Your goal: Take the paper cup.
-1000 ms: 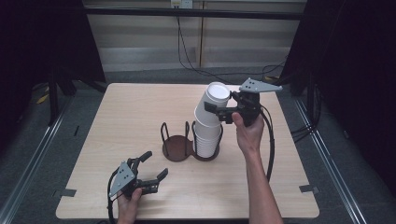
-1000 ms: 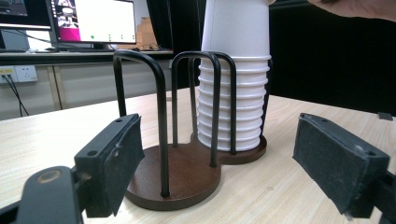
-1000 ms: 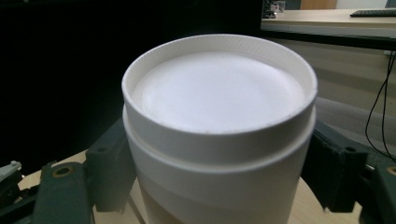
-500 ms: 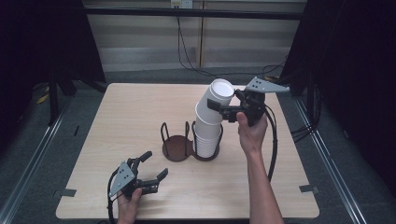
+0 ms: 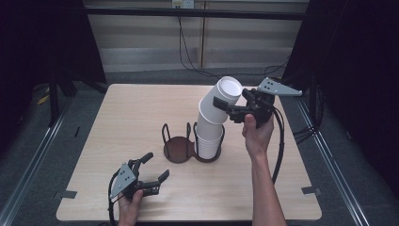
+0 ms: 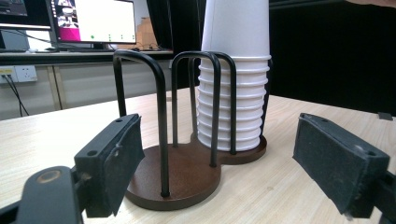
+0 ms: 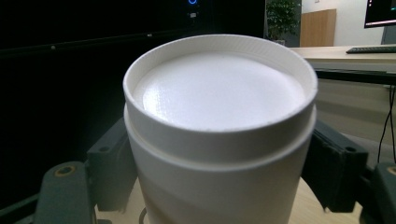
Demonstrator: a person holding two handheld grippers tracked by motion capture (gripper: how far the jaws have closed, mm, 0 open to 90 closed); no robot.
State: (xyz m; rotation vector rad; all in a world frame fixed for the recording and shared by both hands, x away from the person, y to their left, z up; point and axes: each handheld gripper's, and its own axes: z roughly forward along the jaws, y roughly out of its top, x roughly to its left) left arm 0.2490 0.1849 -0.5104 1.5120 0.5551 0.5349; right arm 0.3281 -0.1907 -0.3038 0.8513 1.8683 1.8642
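Note:
A brown two-ring cup holder (image 5: 178, 149) with black wire loops stands mid-table. Its right ring holds a stack of upturned white paper cups (image 5: 208, 139). My right gripper (image 5: 224, 107) is shut on the top cup (image 5: 229, 89), which leans to the right above the stack. In the right gripper view that cup (image 7: 219, 93) sits bottom-up between the pads (image 7: 334, 163). Near the table's front left my left gripper (image 5: 156, 165) rests open and holds nothing. The left gripper view faces the holder (image 6: 182, 172) and the stack (image 6: 233, 112) between wide-apart jaws.
The light wooden table (image 5: 131, 117) has bare surface to the left and behind the holder. The holder's left ring (image 5: 175, 148) holds no cups. Dark curtains and cables lie beyond the far edge.
My right gripper has drawn the top cup slightly up and to the right, tilting it more. My left gripper has stayed put.

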